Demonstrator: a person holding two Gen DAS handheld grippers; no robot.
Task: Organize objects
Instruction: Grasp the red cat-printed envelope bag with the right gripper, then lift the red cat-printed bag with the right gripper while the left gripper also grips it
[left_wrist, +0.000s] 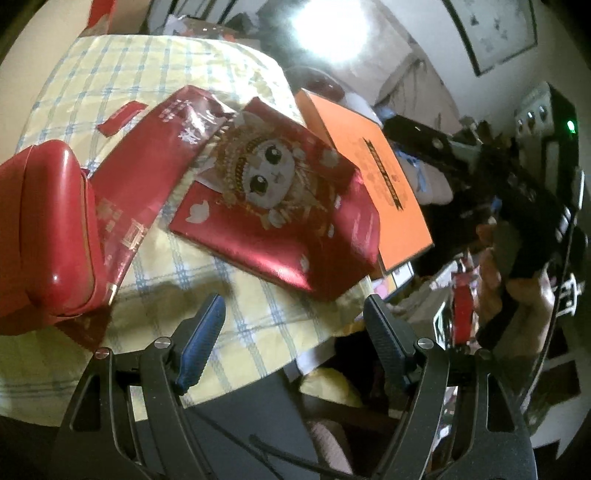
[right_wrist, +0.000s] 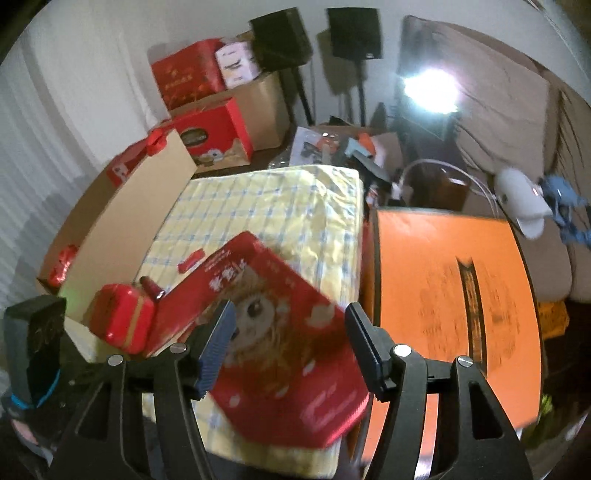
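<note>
A red box with a cartoon lion face (left_wrist: 273, 206) lies on the yellow checked cloth (left_wrist: 155, 85), partly over a red foil packet (left_wrist: 147, 162). A red tin (left_wrist: 48, 232) stands at the left. My left gripper (left_wrist: 291, 314) is open and empty, just short of the lion box. My right gripper (right_wrist: 290, 325) is open above the same lion box (right_wrist: 280, 343); its body shows at the right of the left wrist view (left_wrist: 517, 206). The red tin (right_wrist: 122, 321) and a small red tube (right_wrist: 151, 288) sit left of the box. An orange box (right_wrist: 454, 302) lies to its right.
An open cardboard box (right_wrist: 122, 218) holding a red foil item (right_wrist: 62, 266) stands left of the cloth. A small red strip (right_wrist: 190, 260) lies on the cloth. Red gift boxes (right_wrist: 210, 133), speakers and a bright lamp (right_wrist: 428, 88) stand behind. A dark device (right_wrist: 33, 347) is at the left edge.
</note>
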